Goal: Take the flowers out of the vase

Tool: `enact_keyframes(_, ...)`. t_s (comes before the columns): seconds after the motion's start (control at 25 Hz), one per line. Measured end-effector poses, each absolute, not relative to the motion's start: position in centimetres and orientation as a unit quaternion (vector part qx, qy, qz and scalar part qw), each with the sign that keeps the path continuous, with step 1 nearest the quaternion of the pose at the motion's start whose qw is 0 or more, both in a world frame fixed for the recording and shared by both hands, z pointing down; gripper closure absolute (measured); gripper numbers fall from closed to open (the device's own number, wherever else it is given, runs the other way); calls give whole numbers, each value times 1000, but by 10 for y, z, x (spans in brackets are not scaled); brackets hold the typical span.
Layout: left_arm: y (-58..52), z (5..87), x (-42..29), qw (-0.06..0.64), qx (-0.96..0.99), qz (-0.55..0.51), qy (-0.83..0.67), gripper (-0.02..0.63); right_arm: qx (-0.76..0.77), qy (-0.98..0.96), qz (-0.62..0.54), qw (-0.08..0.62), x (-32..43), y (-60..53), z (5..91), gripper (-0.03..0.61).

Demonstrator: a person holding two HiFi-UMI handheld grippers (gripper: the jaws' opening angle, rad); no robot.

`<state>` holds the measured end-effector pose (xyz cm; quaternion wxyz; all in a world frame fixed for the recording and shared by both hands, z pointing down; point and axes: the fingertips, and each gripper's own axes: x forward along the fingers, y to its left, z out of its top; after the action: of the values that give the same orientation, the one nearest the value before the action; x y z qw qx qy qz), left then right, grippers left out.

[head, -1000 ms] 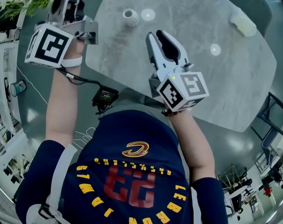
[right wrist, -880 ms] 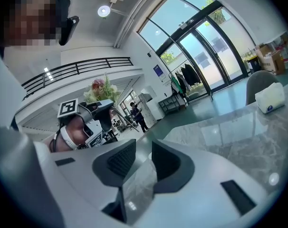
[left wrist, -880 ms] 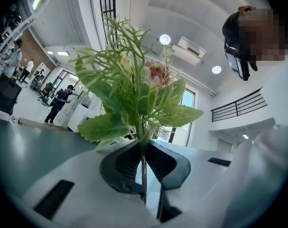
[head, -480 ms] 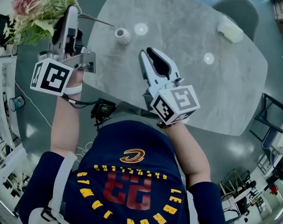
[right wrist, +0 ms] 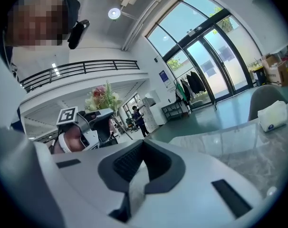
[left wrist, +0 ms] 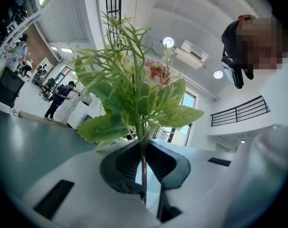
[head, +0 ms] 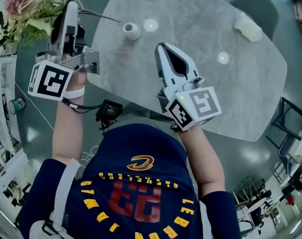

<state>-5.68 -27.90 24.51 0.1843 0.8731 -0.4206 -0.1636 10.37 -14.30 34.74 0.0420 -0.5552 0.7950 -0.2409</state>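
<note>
A bunch of green leaves and pink flowers point(head: 30, 6) hangs off the table's left edge, clear of the vase. My left gripper point(head: 70, 8) is shut on its thin stems point(left wrist: 143, 172), and the leaves point(left wrist: 134, 99) spread just past the jaws. The small white ribbed vase point(head: 131, 31) stands alone on the grey marble table point(head: 201, 93), to the right of that gripper. My right gripper point(head: 162, 48) hovers over the table's near side, shut with nothing in it point(right wrist: 143, 145). In the right gripper view the left gripper point(right wrist: 97, 118) and the flowers point(right wrist: 103, 99) show at the left.
A white packet point(head: 248, 26) lies at the table's far right, also seen in the right gripper view point(right wrist: 272, 115). A grey chair point(head: 255, 4) stands behind it. A black device point(head: 107, 111) on a cable sits by the table's near edge.
The right gripper has risen slightly over the table. The left gripper keeps its hold on the flowers, and more of the bunch shows at the top left.
</note>
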Motion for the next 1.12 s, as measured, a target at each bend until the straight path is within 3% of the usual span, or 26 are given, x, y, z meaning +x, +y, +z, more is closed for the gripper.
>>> enact_keyframes(1.12, -279, 251, -58, 192, 871, -162, -422, 584, -558, 801, -216, 35, 100, -145, 339, 572)
